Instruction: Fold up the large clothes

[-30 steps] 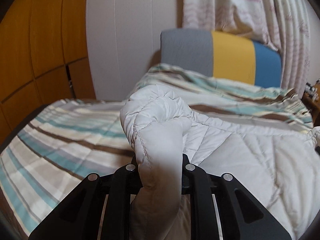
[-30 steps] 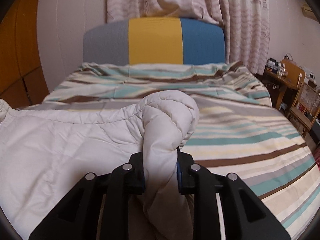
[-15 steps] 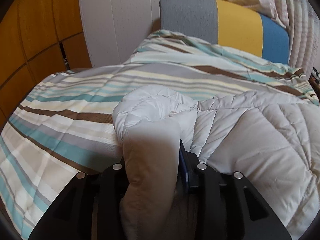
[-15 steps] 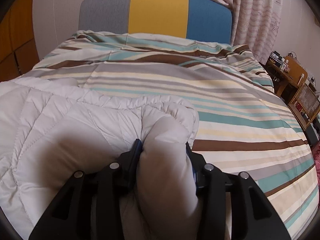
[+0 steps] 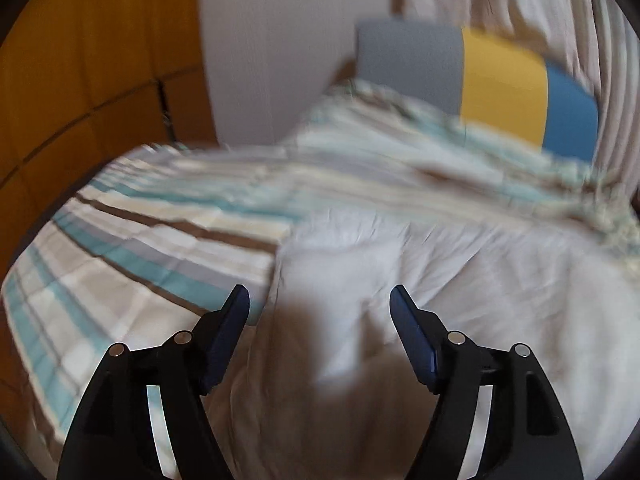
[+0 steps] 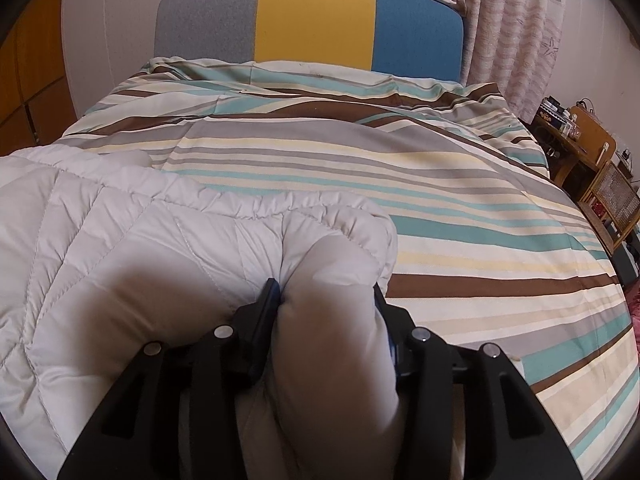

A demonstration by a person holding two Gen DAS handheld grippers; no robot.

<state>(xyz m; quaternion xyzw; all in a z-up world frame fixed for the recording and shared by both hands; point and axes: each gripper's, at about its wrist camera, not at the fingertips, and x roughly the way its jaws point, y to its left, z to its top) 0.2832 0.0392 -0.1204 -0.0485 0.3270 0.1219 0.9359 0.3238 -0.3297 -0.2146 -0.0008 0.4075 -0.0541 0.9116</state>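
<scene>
A large white quilted down garment [image 6: 100, 264] lies spread on the striped bed cover [image 6: 440, 208]. My right gripper [image 6: 324, 296] is shut on a thick bunched fold of the garment at its right corner, low on the bed. In the left wrist view, which is motion-blurred, my left gripper [image 5: 320, 300] is open with its jaws wide apart. The garment's left corner [image 5: 348, 264] lies on the bed between and beyond the blue-padded fingertips [image 5: 236, 308], free of them.
A headboard [image 6: 316, 20] in grey, yellow and blue stands at the far end under pale curtains [image 6: 516, 24]. Orange wooden panels [image 5: 80, 60] line the left wall. A wooden table and wicker chair [image 6: 592, 168] stand to the bed's right.
My left gripper has opened and let go of the garment's corner, which now rests on the bed. Both grippers lowered the garment toward the bed. The right gripper still holds its fold.
</scene>
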